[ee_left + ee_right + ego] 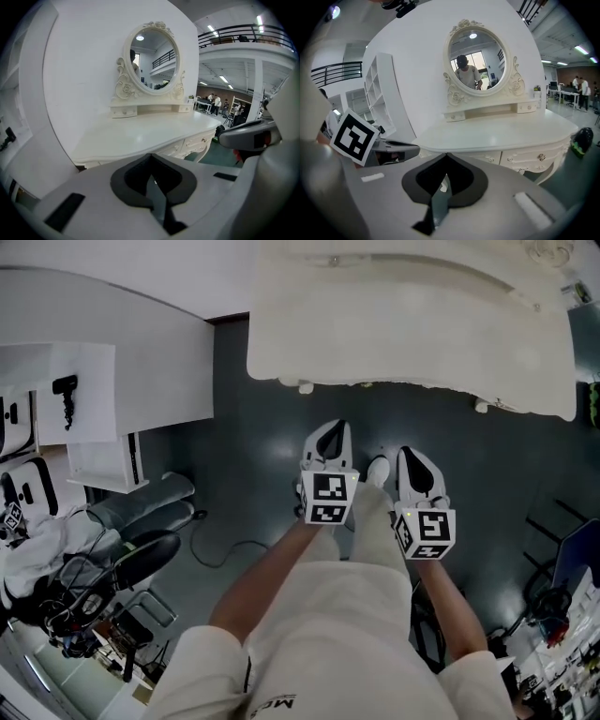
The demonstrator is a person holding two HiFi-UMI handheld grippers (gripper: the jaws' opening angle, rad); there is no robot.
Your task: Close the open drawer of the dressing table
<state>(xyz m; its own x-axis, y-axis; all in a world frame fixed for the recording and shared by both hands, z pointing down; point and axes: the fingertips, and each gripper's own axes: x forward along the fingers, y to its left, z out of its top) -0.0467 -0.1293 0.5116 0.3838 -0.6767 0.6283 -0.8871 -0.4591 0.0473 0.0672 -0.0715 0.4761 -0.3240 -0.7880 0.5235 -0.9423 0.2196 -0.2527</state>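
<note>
The dressing table (412, 329) stands against the white wall at the top of the head view, with its pale curved top bare and its front edge turned toward the person. In the right gripper view a row of drawer fronts (532, 159) with small knobs runs under that curved edge. From these views I cannot tell which of them stands open. An oval mirror (478, 56) in a carved frame rises at the back of the tabletop, set on a low shelf with tiny drawers of its own.

Both grippers are held in front of the table, apart from it, over the dark floor (244, 484). The left gripper (336, 432) points toward the table's front. Its jaws are pressed together, tips meeting, with nothing between them. The right gripper (410, 457) is just beside it and a little nearer the person, its jaws likewise pressed together on nothing. Each carries a marker cube (328, 498) at its rear, with a bare forearm running back from it.

The person wears pale trousers, and the tip of a white shoe (378, 470) shows on the floor between the two grippers.

To the left a white shelf unit (105, 460) stands by the wall. Below it are a dark chair (141, 554) and a heap of cables and gear (66, 615), and one thin cable (225, 549) trails across the floor toward the person's legs
</note>
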